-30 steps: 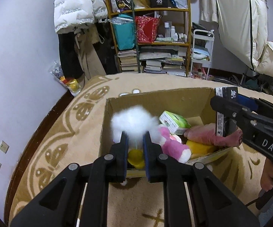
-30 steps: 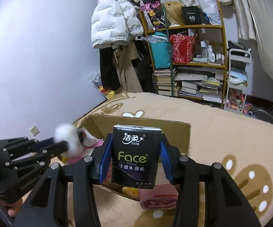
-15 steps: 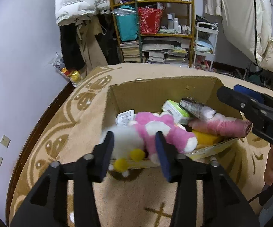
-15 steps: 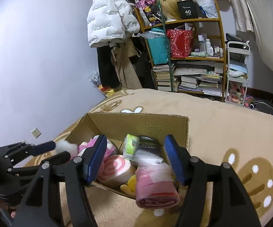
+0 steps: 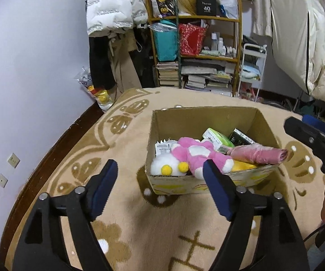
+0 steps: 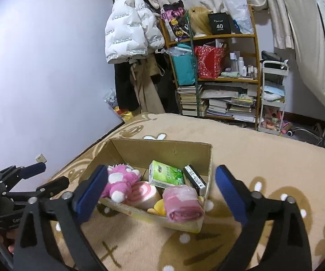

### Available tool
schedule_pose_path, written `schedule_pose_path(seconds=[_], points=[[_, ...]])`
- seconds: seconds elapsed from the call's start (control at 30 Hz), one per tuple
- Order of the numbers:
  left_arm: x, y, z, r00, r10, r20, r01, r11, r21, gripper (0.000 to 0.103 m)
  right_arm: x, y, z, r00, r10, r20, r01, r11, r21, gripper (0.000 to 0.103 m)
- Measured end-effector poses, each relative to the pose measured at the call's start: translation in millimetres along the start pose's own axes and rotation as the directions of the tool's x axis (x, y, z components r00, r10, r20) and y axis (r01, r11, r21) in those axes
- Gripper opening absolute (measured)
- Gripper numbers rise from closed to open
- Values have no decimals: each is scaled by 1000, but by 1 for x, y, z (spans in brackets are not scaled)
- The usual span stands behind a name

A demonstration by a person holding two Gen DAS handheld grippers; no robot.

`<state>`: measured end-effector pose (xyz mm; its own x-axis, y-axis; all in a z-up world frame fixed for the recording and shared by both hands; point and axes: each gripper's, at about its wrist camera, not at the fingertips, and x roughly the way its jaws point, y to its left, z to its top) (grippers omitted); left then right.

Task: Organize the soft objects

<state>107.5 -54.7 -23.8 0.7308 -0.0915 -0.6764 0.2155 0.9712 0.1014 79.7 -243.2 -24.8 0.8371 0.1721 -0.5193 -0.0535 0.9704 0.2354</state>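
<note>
The left gripper [image 5: 160, 180] has its jaws spread wide with nothing between them; they have just been opening. Straight ahead of them, just past the tips, sits the cardboard box [image 5: 204, 117] on the carpet [image 5: 108, 149]. At the box's near corner lies a white fluffy toy [image 5: 162, 166] with yellow pom-poms, and a pink plush [image 5: 196, 150] sprawls over it toward the middle.

The right gripper [image 6: 160, 188] is likewise wide open and empty, its jaws also having just been opening. Between and beyond them the same box shows its load: the pink plush toward the left jaw, a swirl-patterned roll [image 6: 143, 193] beside it, a pink rolled cloth [image 6: 181, 199] at the near edge, a green tissue pack [image 6: 165, 176] behind, and a black tissue pack [image 6: 194, 179] leaning at the wall nearer the right jaw. A bit of yellow [image 6: 159, 205] peeks out under the cloth.

By the look of it, the task is well advanced: every soft thing in view is already inside the box, and no loose item shows on the carpet around it. What may remain lies outside these views, so I cannot tell whether more is left to gather.
</note>
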Motion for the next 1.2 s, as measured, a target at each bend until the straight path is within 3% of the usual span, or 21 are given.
schedule_pose_path(seconds=[0.17, 0.33, 0.53, 0.93, 1.2], points=[[-28, 7, -1, 999, -9, 38, 10, 1000, -22, 84, -27, 2, 3, 1000, 7, 7, -7, 1000, 21, 103], [-54, 7, -3, 996, 0, 84, 3, 1000, -27, 98, -57, 8, 4, 999, 6, 41, -7, 999, 33, 103], [-82, 12, -14, 993, 10, 115, -7, 1000, -28, 101, -95, 18, -5, 997, -35, 71, 35, 999, -8, 103], [-142, 26, -48, 984, 24, 175, -17, 999, -45, 102, -145, 31, -28, 991, -69, 112, 72, 997, -24, 103], [-152, 25, -60, 977, 62, 205, -53, 997, -47, 102, -151, 34, -40, 986, -89, 143, 97, 994, -54, 103]])
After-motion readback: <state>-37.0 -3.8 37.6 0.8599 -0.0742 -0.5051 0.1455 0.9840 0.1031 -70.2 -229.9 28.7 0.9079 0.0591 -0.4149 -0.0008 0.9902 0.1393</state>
